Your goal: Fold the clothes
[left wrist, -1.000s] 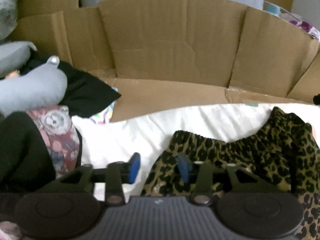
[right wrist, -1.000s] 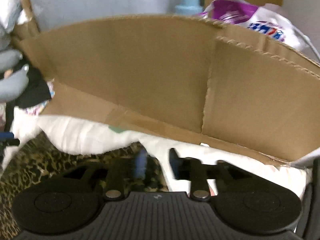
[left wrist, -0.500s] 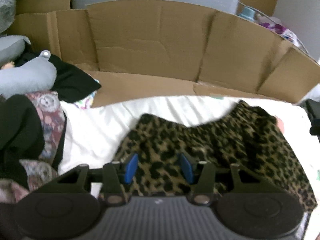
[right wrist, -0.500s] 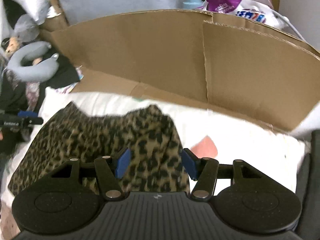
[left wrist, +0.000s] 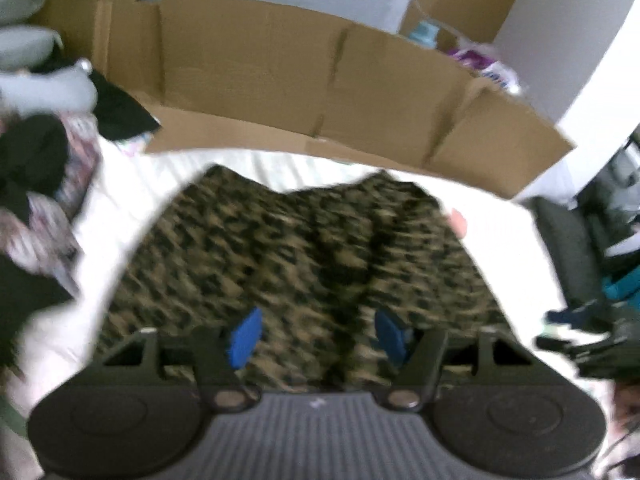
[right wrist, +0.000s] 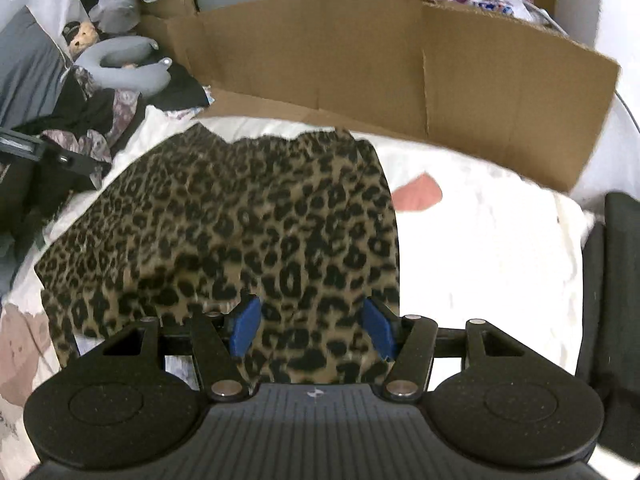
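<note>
Step in hand: judged to be smoothing the leopard-print garment flat before a fold; no fold line is made yet.
Left tool: blue pads apart and opening, hanging over the print; the blur hides whether cloth touches the pads.
Right tool: pads apart, over the garment's near right part; nothing looks clamped.
Where the garment is: spread on the white bed sheet, in front of the cardboard wall; a clothes pile lies at 10 o'clock.
Doing it well: bring each tool down on a near corner, pinch only the top layer, lift both evenly, carry toward 12 o'clock.
Heading: gathered, wavy edge, likely the waistband, points to 12 o'clock.
Long axis: in the right wrist view it seems to run 8 to 2 o'clock; uncertain with fisheye bending.
</note>
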